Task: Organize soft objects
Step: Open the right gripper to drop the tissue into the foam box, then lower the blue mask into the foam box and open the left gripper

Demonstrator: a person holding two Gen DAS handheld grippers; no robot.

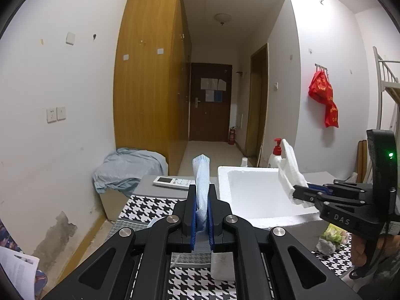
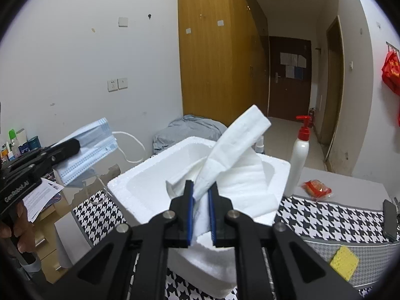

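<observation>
while both grippers are loaded and held up over the table, this looks like mid-transfer, carry step, nothing dropped yet. left gripper (image 1: 202, 200) is clamped narrow on a blue face mask (image 1: 202, 175), mask standing upright between the pads, left of the white foam box (image 1: 250, 215); from the right wrist view the mask (image 2: 87, 150) hangs clear of the table, ear loop dangling. right gripper (image 2: 201, 207) is pinched on a white tissue (image 2: 235, 150), tissue over the foam box opening. houndstooth cloth (image 1: 150, 207) sits under the box. judgement: next move needs lowering the tissue into the box, then spreading the jaws; mask needs shifting right over the rim first. yellow sponge (image 2: 344, 262) not yet picked up.
</observation>
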